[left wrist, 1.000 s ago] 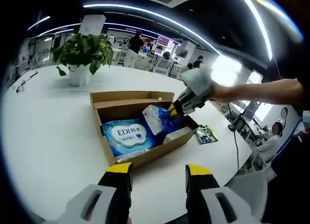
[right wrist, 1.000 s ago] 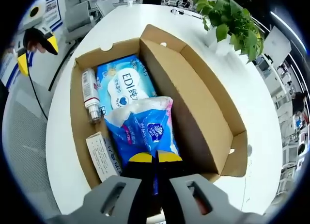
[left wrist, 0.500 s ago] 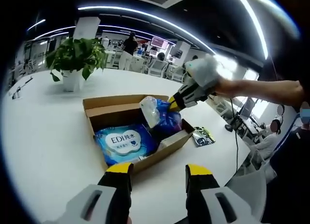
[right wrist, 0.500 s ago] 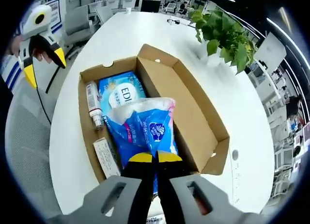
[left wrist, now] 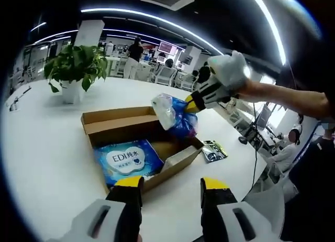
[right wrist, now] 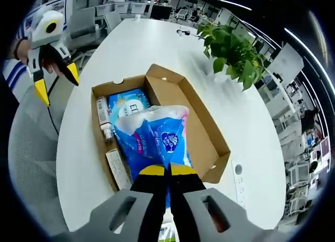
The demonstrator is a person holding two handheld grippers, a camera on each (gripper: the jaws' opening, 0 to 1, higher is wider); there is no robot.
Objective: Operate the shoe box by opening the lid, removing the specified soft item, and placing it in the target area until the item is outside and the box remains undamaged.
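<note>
Hanging in the air above the open shoe box (left wrist: 141, 147), the blue and white soft tissue pack (left wrist: 172, 113) is now sitting higher than half a second ago, when its lower end was still dipping into the box. The right gripper (right wrist: 168, 169) is keeping its yellow-tipped jaws clamped together on the pack's end, with the crinkled plastic (right wrist: 154, 140) fanning out ahead of them. In the right gripper view the box (right wrist: 209, 147) is looking smaller than before and more of the white worktop (right wrist: 235, 111) is showing around it.

Inside the box, a flat blue wet-wipe pack (left wrist: 128, 161) is lying against the floor, printed with "EDI" and some characters too small to read. The right gripper view is also showing a slim bottle (right wrist: 103, 119) and a small white carton (right wrist: 118, 168) lying along one wall. The tissue pack is carrying a dark blue round logo whose lettering is unreadable.

The left gripper (left wrist: 169, 183) is holding low over the worktop's near edge, its jaws standing apart with nothing between them. A dark flat packet (left wrist: 213, 150) is lying on the worktop just beside the box, and a potted green plant (left wrist: 70, 69) is standing farther back.
</note>
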